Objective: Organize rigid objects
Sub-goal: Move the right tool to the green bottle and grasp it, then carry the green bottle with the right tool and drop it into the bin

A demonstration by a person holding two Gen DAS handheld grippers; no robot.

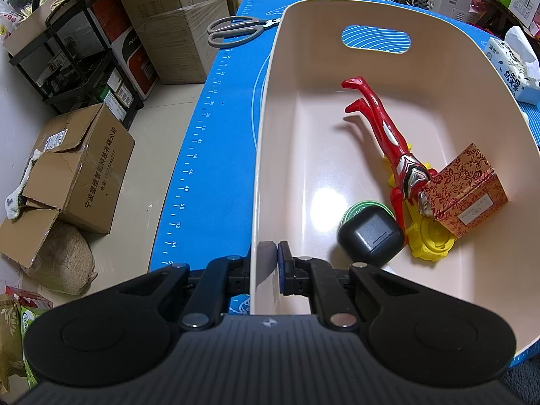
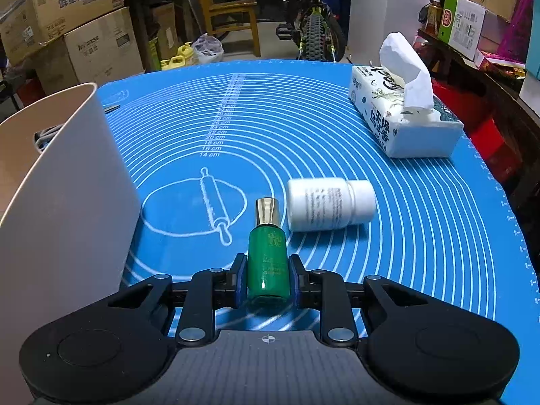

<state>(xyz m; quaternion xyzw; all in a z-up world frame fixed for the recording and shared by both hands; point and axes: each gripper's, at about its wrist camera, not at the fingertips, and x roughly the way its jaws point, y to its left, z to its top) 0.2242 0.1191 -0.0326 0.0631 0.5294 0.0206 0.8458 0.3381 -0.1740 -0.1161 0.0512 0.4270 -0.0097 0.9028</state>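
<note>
My left gripper [image 1: 266, 271] is shut on the left wall of the beige plastic bin [image 1: 266, 155], one finger inside and one outside. In the bin lie a red toy figure [image 1: 384, 135], a patterned red box [image 1: 467, 189], a black case [image 1: 371, 236], a green round tin [image 1: 357, 209] and a yellow toy [image 1: 428, 239]. My right gripper [image 2: 267, 280] is shut on a green bottle with a gold cap [image 2: 268, 253], just above the blue mat [image 2: 303, 118]. A white pill bottle [image 2: 330, 204] lies on its side beyond it. The bin [image 2: 67, 185] stands to the left.
Grey scissors [image 1: 236, 29] lie on the mat behind the bin. A tissue pack [image 2: 405, 114] sits at the mat's far right. Cardboard boxes [image 1: 81, 175], a black rack [image 1: 77, 54] and a sack stand on the floor left of the table. A bicycle [image 2: 317, 30] and chair stand beyond.
</note>
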